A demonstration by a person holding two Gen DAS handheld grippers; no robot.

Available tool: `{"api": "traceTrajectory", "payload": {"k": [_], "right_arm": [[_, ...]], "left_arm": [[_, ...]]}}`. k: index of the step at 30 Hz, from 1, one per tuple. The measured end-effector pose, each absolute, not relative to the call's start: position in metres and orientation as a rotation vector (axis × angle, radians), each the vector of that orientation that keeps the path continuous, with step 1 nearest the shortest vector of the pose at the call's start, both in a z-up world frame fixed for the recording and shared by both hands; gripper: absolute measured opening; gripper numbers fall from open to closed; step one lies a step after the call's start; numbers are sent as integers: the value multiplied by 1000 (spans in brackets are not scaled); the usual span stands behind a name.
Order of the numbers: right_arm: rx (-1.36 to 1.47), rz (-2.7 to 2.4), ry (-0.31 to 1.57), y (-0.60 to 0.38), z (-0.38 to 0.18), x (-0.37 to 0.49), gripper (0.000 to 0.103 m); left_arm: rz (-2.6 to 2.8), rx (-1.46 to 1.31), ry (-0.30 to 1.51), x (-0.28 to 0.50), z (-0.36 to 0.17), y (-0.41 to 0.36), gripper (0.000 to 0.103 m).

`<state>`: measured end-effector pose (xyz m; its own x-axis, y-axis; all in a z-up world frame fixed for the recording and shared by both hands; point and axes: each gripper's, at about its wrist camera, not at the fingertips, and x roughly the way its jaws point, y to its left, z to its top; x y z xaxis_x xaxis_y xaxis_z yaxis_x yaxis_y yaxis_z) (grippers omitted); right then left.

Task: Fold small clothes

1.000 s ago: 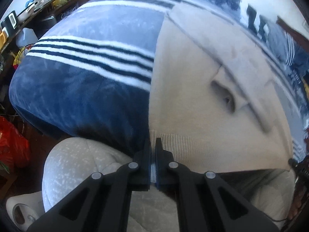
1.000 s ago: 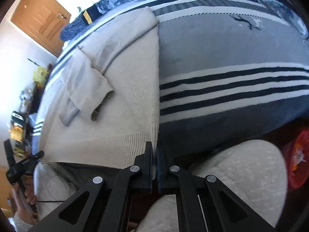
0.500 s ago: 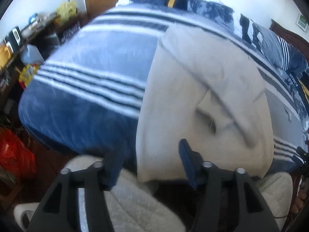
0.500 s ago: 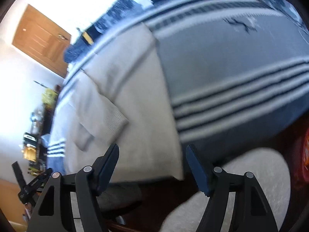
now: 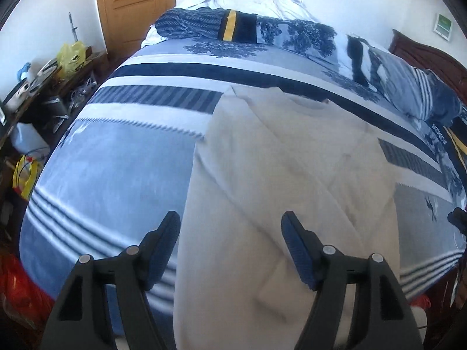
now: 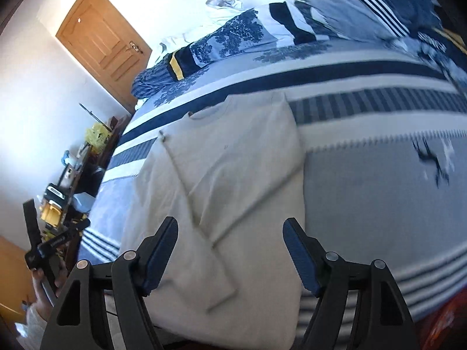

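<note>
You had both the left gripper and the right gripper spread wide, holding nothing, above the cream sweater at the bed's near edge — its loosely folded-in sleeves could slip open if you lifted the hem unevenly.

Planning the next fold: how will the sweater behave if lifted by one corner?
The sweater looks like soft knit lying limp on the bed, so it would likely droop. Its folded-in sleeve may fall open. Probably light.
</note>
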<state>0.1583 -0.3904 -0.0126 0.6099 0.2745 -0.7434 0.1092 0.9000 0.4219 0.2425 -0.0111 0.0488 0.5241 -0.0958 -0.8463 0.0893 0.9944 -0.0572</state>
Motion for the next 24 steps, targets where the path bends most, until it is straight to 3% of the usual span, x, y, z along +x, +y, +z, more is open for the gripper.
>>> {"api": "traceTrajectory", "payload": {"k": [8,17,19,24], "right_arm": [[470,83,987,-421,-47,291,79],[442,17,1056,-461,-105,440,79],[433,-20,1050,-473,-115,469,68],[419,-10,1104,-487,-148,521,68]], "left_arm": [[-74,-64,1098,383,7,-11,71],[-22,54,1181,536,-53,-34,71],[-48,34,1199,567,-67,-40,71],[-64,-30,1210,606,-92,-46,67]]}}
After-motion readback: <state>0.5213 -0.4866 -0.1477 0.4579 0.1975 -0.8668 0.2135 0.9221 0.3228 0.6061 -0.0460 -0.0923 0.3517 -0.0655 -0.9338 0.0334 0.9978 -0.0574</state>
